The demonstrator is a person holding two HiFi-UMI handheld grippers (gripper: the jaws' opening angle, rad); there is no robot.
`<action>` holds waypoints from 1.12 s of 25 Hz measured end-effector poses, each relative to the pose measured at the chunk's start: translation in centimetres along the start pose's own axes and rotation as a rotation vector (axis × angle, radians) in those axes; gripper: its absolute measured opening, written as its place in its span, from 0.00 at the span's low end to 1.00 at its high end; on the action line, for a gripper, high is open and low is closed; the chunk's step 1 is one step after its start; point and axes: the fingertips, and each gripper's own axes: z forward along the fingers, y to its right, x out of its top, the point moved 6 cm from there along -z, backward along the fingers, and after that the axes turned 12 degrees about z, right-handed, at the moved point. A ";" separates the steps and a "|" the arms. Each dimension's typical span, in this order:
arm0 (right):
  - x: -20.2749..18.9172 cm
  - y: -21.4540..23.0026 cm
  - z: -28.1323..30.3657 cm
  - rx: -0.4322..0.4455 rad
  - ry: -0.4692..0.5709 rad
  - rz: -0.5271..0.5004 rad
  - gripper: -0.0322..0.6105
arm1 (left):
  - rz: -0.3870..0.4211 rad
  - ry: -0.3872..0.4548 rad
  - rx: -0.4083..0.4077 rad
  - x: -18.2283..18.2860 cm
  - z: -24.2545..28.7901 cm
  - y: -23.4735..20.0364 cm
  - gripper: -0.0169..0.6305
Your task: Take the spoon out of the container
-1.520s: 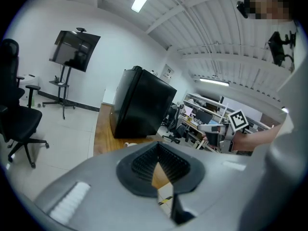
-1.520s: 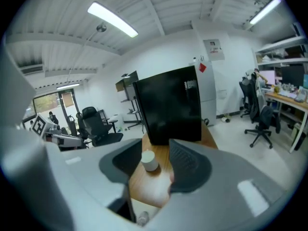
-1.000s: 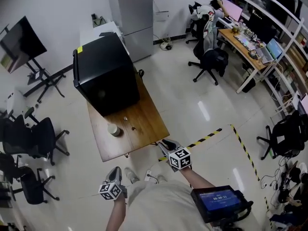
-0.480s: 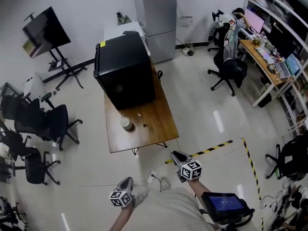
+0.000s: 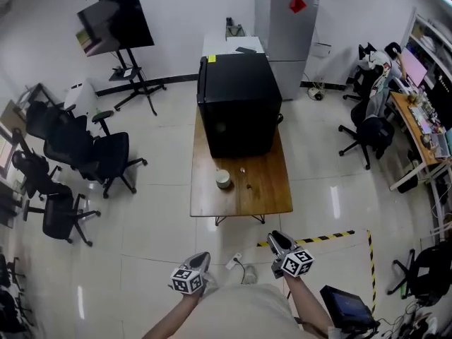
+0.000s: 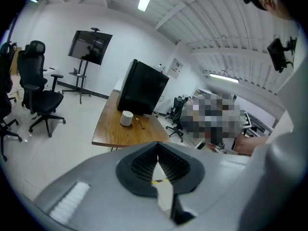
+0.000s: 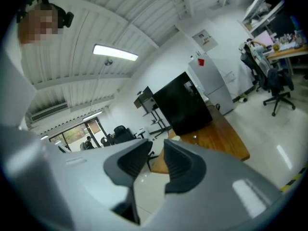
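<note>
On the wooden desk (image 5: 263,198), near its middle and before the black box (image 5: 238,111), the white container (image 5: 223,179) stood with the spoon (image 6: 139,123) lying just beside it. Well back from the desk's near edge, the left gripper (image 5: 202,258) had its jaws together on nothing. The right gripper (image 5: 277,238) had its jaws opening, empty.

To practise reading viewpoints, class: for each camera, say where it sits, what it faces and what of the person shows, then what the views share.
Head view: on the person's head, looking steeply down at floor and wooden table; forearms, left gripper and right gripper show.
Left gripper view: on the left gripper, facing the table; shows its shut, empty jaws.
Right gripper view: on the right gripper, facing the table; shows its empty jaws opening.
Shared: the table and black box.
</note>
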 end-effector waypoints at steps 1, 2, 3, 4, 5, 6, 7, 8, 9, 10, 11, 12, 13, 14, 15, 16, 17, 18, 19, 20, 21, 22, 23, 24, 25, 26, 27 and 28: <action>-0.3 -0.6 0.7 0.004 -0.001 0.005 0.22 | -0.006 0.010 0.001 0.2 -0.5 -0.8 0.03; -0.5 -1.2 1.4 0.006 -0.004 0.005 0.24 | -0.006 0.023 0.006 0.6 -1.0 -1.6 0.03; -0.6 -1.8 2.2 0.008 -0.009 -0.001 0.26 | -0.003 0.035 0.015 1.1 -1.5 -2.6 0.03; -0.8 -2.4 2.8 0.010 -0.019 -0.009 0.27 | -0.002 0.046 0.025 1.6 -2.0 -3.5 0.03; -1.0 -2.9 3.3 0.010 -0.031 -0.014 0.27 | -0.006 0.052 0.035 1.8 -2.5 -4.3 0.03; -1.3 -3.4 3.7 0.006 -0.044 -0.014 0.28 | -0.011 0.056 0.041 2.0 -2.9 -5.0 0.03; -1.6 -3.7 4.0 0.002 -0.055 -0.010 0.29 | -0.013 0.059 0.043 2.1 -3.2 -5.5 0.03; -1.8 -4.0 4.3 -0.002 -0.066 -0.007 0.29 | -0.011 0.061 0.043 2.3 -3.5 -5.9 0.03; -2.0 -4.3 4.6 -0.006 -0.077 -0.005 0.29 | -0.008 0.064 0.040 2.4 -3.7 -6.2 0.03; -2.2 -4.5 4.9 -0.011 -0.088 -0.005 0.30 | -0.005 0.067 0.035 2.4 -3.7 -6.5 0.03; -2.3 -4.6 5.2 -0.017 -0.098 -0.005 0.31 | -0.005 0.068 0.029 2.4 -3.8 -6.8 0.03; -2.5 -4.8 5.5 -0.027 -0.108 -0.007 0.31 | -0.005 0.069 0.022 2.4 -3.8 -7.1 0.03; -2.6 -4.8 5.8 -0.039 -0.120 -0.012 0.31 | -0.004 0.070 0.016 2.5 -3.9 -7.3 0.03; -2.7 -4.9 6.1 -0.053 -0.132 -0.024 0.31 | -0.003 0.070 0.012 2.6 -3.9 -7.5 0.03; -2.9 -5.0 6.5 -0.068 -0.146 -0.039 0.31 | 0.000 0.069 0.009 2.7 -4.0 -7.7 0.03; -3.1 -5.0 6.7 -0.084 -0.157 -0.055 0.31 | 0.002 0.066 0.007 2.7 -4.1 -8.0 0.03; -3.3 -4.9 6.8 -0.099 -0.166 -0.072 0.31 | 0.004 0.063 0.006 2.8 -4.1 -8.2 0.03; -3.3 -4.9 6.9 -0.111 -0.173 -0.089 0.31 | 0.005 0.060 0.006 2.9 -4.2 -8.3 0.03; -3.3 -4.8 6.9 -0.118 -0.179 -0.107 0.31 | 0.006 0.060 0.006 3.0 -4.1 -8.2 0.03; -3.1 -4.7 6.9 -0.122 -0.183 -0.123 0.31 | 0.008 0.060 0.006 3.1 -3.9 -8.1 0.03; -2.8 -4.6 6.9 -0.125 -0.185 -0.139 0.31 | 0.010 0.059 0.005 3.2 -3.7 -8.0 0.03; -2.5 -4.5 6.8 -0.127 -0.184 -0.154 0.31 | 0.012 0.058 0.003 3.2 -3.4 -7.7 0.03; -2.3 -4.4 6.7 -0.130 -0.181 -0.169 0.31 | 0.016 0.055 -0.001 3.3 -3.2 -7.5 0.03; -2.1 -4.3 6.5 -0.134 -0.177 -0.184 0.30 | 0.021 0.052 -0.006 3.3 -2.9 -7.2 0.03; -2.0 -4.3 6.3 -0.139 -0.173 -0.199 0.29 | 0.026 0.050 -0.012 3.4 -2.7 -6.9 0.03; -1.9 -4.3 6.1 -0.144 -0.170 -0.214 0.29 | 0.032 0.048 -0.016 3.4 -2.6 -6.7 0.03; -1.8 -4.2 5.9 -0.149 -0.169 -0.229 0.28 | 0.037 0.046 -0.020 3.5 -2.4 -6.5 0.03; -1.7 -4.2 5.8 -0.154 -0.170 -0.244 0.28 | 0.041 0.044 -0.022 3.5 -2.4 -6.2 0.03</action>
